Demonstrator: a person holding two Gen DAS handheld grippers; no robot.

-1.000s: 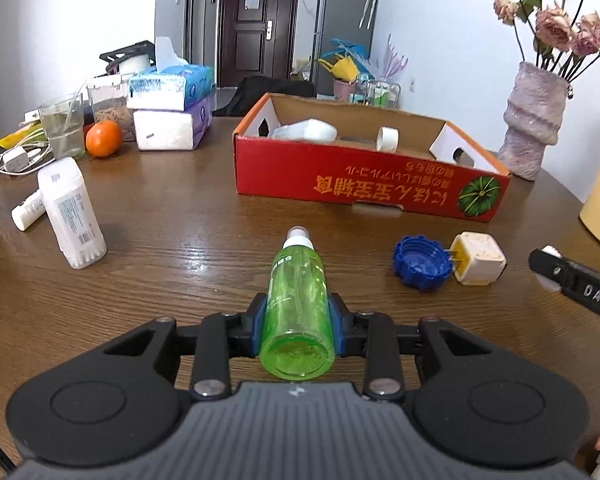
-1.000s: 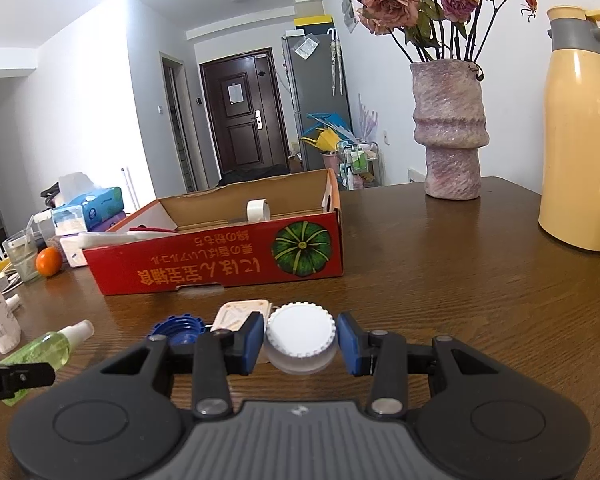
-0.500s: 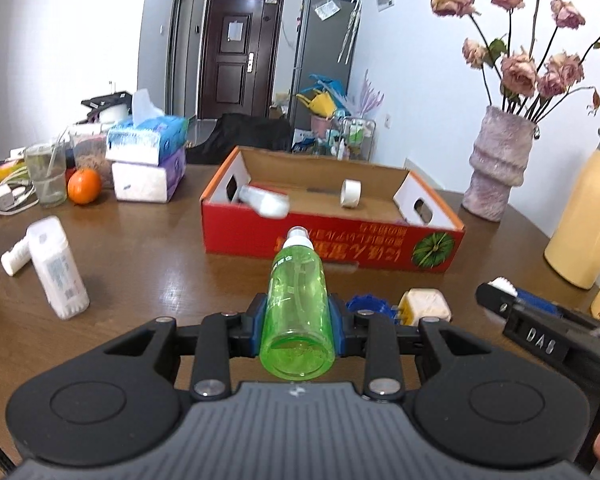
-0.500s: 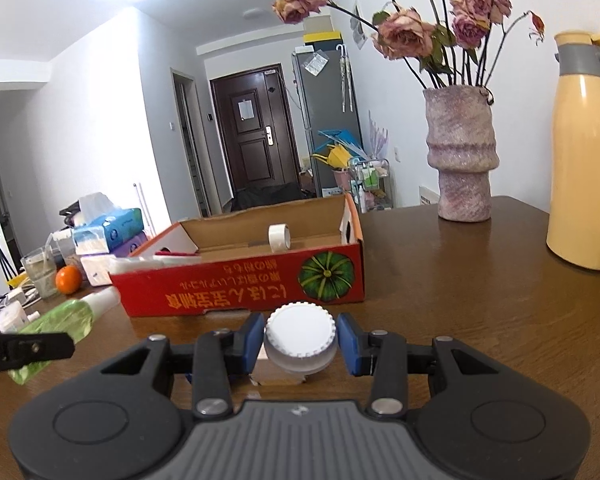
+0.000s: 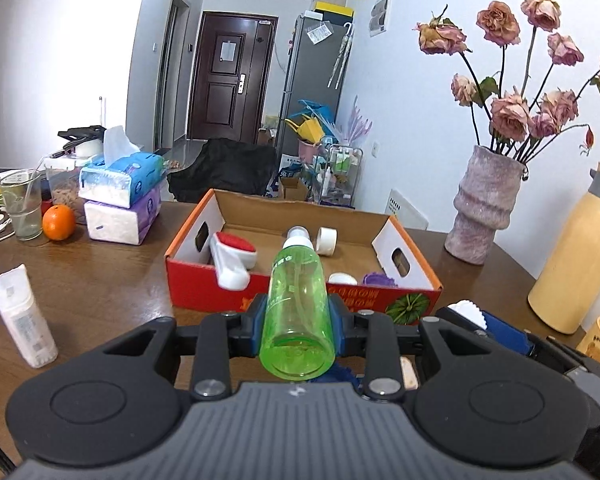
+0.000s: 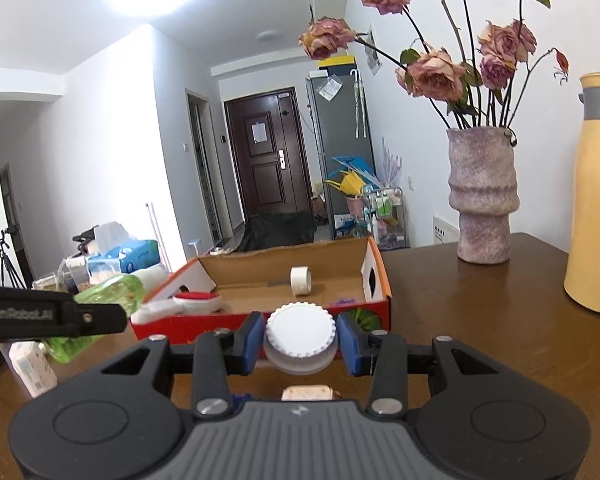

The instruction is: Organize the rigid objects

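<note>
Two hand-held grippers are in play, each clamped on one thing: the left hand-held gripper pinches a green spray bottle by its lower body, nozzle pointing toward the red cardboard box, and the right hand-held gripper is closed on a white ridged jar lid, with its blue pads against the rim. Both are held up off the counter, just in front of the box. Inside the box lie one roll of white tape, one red-and-white brush-like tool, one white cap and one purple thing, the last two half hidden behind the front wall. Left of the box stand one white bottle, two stacked tissue packs, one orange and one glass. Right of the box are one vase and one yellow flask, cut by the frame edge. Under the right hand-held gripper a beige block peeks out, mostly covered
</note>
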